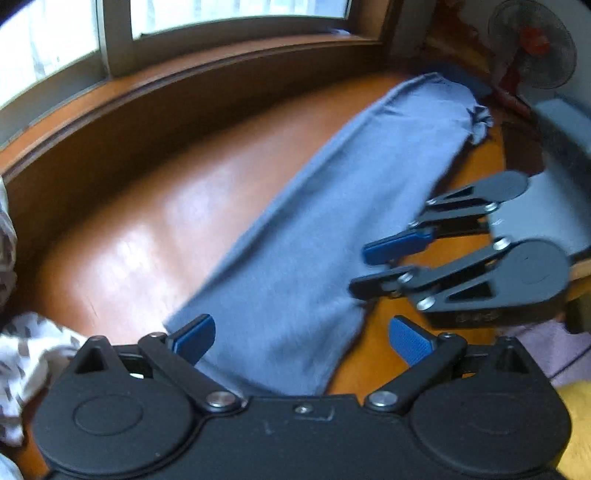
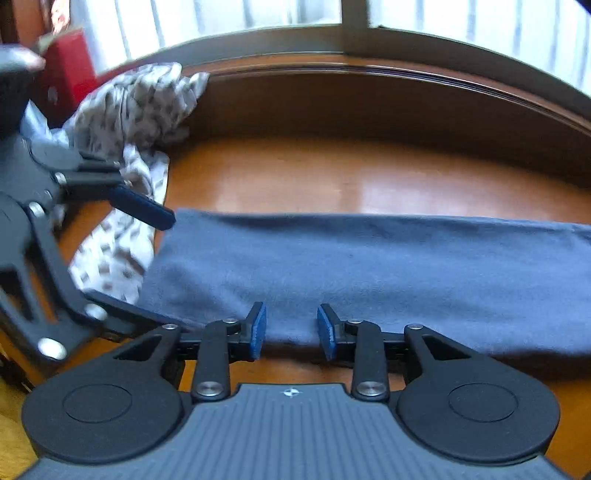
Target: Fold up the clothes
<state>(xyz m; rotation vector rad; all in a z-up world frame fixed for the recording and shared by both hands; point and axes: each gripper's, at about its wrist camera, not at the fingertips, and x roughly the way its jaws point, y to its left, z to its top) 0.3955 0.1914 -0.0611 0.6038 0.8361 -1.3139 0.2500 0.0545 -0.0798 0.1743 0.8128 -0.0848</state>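
1. Blue cloth is folded into a long strip, lying flat on the wooden table by the window.
2. Right gripper sits at the strip's near edge, jaws partway open, pads not pinching anything.
3. Left gripper is over one end of the strip, jaws wide apart, nothing held either.
4. Patterned cloth is heaped just beside that end, touching it.
5. Fan stands past the far end.
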